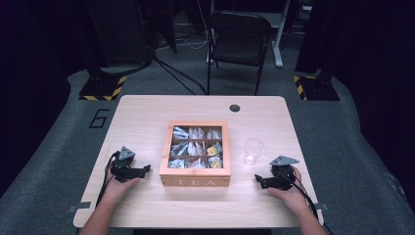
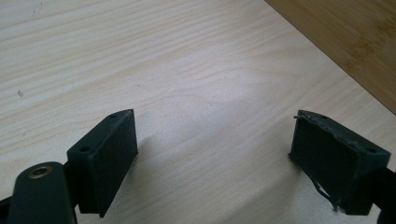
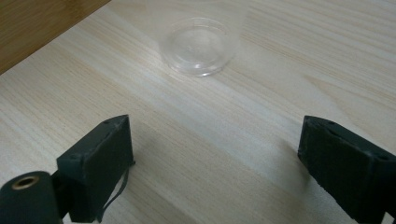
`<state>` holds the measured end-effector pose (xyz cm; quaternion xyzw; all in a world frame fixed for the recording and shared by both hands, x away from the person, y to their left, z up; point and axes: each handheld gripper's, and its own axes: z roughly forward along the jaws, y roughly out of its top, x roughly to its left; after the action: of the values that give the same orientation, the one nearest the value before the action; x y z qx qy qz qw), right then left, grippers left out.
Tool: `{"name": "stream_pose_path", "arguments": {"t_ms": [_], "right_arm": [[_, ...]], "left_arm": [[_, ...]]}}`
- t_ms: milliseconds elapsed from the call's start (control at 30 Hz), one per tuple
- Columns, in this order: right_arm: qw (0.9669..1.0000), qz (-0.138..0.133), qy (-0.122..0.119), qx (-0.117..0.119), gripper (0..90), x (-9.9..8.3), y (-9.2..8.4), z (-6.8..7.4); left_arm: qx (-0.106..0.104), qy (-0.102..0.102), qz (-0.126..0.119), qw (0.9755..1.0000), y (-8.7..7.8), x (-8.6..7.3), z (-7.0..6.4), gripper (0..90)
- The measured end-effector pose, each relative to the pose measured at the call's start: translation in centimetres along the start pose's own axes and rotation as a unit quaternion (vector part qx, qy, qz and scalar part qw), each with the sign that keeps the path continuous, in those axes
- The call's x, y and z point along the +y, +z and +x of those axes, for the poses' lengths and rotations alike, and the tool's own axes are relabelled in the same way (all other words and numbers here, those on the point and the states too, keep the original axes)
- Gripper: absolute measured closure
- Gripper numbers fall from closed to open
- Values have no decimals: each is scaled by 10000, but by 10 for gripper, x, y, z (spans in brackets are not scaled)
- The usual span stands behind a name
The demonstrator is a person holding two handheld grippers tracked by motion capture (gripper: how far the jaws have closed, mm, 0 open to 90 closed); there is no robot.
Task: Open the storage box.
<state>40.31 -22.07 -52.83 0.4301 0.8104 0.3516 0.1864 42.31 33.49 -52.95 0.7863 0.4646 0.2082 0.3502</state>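
A wooden tea box (image 1: 195,152) marked TEA sits mid-table, its compartments holding several tea bags. A clear plastic cup (image 1: 253,151) stands just right of the box; its base (image 3: 200,45) lies ahead of my right gripper's jaws. My left gripper (image 1: 146,169) rests on the table left of the box, open, with bare wood between its pads (image 2: 112,158). The box's side wall (image 2: 355,37) crosses the upper right of the left gripper view. My right gripper (image 1: 257,179) rests at the box's right, below the cup, open and holding nothing.
The light wooden table (image 1: 147,112) has a dark round hole (image 1: 234,107) near its far edge. A black folding chair (image 1: 239,39) stands on the floor beyond the table. Hazard-striped stand bases (image 1: 103,88) flank the far corners.
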Motion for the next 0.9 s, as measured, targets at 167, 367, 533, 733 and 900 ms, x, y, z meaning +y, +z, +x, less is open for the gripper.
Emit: {"name": "stream_pose_path", "arguments": {"t_ms": [167, 367, 533, 733, 900], "right_arm": [[10000, 2, 8, -11, 93, 0, 0, 0], [10000, -32, 30, -38, 119, 0, -1, 2], [10000, -35, 44, -52, 134, 0, -1, 2], [9999, -85, 48, -44, 177, 0, -1, 2], [9998, -170, 2, -41, 280, -1, -3, 5]], "left_arm": [[16, 2, 14, 10000, 0, 0, 0, 142], [31, -25, 18, 10000, 0, 0, -1, 143], [58, -47, -9, 10000, 0, 0, -2, 144], [60, -67, -18, 10000, 0, -1, -2, 147], [41, -60, -6, 10000, -1, -1, -3, 161]]}}
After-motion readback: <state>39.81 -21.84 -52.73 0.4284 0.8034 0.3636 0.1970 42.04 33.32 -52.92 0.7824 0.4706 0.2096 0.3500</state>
